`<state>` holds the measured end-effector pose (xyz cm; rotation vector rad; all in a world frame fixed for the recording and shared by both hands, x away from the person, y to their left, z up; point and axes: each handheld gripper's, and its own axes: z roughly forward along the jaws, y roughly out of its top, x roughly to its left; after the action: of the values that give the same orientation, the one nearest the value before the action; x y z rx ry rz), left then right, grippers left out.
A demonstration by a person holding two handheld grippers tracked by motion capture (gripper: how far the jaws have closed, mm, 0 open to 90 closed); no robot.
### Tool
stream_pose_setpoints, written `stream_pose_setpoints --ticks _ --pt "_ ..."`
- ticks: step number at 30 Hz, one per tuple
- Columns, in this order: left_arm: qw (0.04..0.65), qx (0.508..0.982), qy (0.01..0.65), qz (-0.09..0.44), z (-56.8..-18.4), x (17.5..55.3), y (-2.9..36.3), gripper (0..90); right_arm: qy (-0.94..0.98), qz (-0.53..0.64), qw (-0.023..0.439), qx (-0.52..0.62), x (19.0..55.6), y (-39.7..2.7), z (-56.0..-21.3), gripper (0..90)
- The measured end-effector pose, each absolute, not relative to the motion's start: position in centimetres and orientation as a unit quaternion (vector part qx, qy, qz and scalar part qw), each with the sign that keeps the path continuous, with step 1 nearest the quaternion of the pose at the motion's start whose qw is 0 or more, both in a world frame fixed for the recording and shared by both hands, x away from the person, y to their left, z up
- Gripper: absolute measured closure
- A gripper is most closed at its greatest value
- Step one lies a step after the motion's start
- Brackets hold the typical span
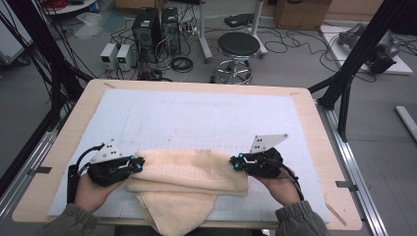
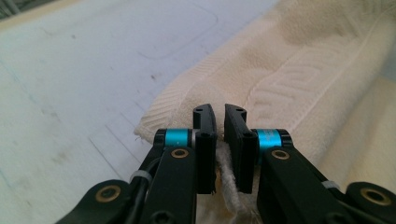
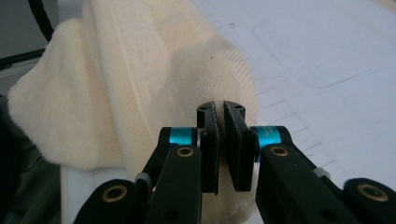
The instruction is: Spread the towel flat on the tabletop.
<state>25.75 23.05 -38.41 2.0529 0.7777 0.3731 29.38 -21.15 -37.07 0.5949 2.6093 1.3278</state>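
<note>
A cream towel (image 1: 189,172) lies folded into a band across the front of the white mat (image 1: 196,113), and one flap hangs over the table's near edge. My left gripper (image 1: 139,164) is at the towel's left end, shut on its edge. In the left gripper view a strip of towel (image 2: 289,70) fabric is pinched between the jaws of the left gripper (image 2: 219,114). At the towel's right end my right gripper (image 1: 234,162) is shut on it too. Up close, the right gripper (image 3: 219,109) pinches a rounded fold of the towel (image 3: 130,79).
The mat covers most of the wooden table (image 1: 74,128). Beyond the far edge a black stool (image 1: 238,46), computer towers (image 1: 147,29) and loose cables stand on the floor. A black frame post (image 1: 354,64) rises at the right.
</note>
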Motion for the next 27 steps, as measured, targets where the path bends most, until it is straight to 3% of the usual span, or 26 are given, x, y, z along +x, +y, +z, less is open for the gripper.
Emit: stream_pose_setpoints --ticks 3,6,9,11,12,13,14,16,20,27 --pt "0.434 0.832 0.313 0.148 -38.6 26.0 23.1 82.7 0.877 0.434 0.060 0.199 29.4 -21.2 -37.9 84.9" --pt "0.428 0.833 0.316 0.154 -37.7 28.7 22.8 82.8 0.881 0.422 0.063 0.205 30.7 -21.2 -37.5 86.2" --pt "0.453 0.798 0.350 0.190 -34.3 35.6 21.7 82.8 0.877 0.413 0.107 0.222 34.9 -21.1 -35.0 86.5" --pt "0.454 0.779 0.367 0.230 -31.6 40.0 20.9 81.7 0.868 0.394 0.160 0.255 39.9 -21.1 -31.9 82.5" --pt "0.449 0.765 0.384 0.258 -30.5 41.7 20.4 76.3 0.850 0.396 0.194 0.288 42.3 -21.4 -30.5 68.0" --pt "0.442 0.755 0.404 0.268 -29.9 43.0 20.1 64.2 0.822 0.412 0.208 0.334 44.2 -21.9 -29.4 58.7" --pt "0.439 0.755 0.410 0.262 -29.6 43.8 19.9 52.0 0.793 0.453 0.185 0.364 45.5 -22.5 -29.0 58.2" --pt "0.429 0.766 0.393 0.274 -30.1 43.9 19.8 53.2 0.785 0.469 0.178 0.364 46.0 -22.1 -29.1 57.7" --pt "0.426 0.778 0.393 0.243 -32.8 42.7 20.5 52.5 0.836 0.417 0.166 0.317 44.8 -20.3 -31.6 56.5" --pt "0.441 0.795 0.364 0.201 -36.2 37.3 21.0 49.8 0.861 0.408 0.140 0.269 39.6 -19.5 -35.1 55.6"
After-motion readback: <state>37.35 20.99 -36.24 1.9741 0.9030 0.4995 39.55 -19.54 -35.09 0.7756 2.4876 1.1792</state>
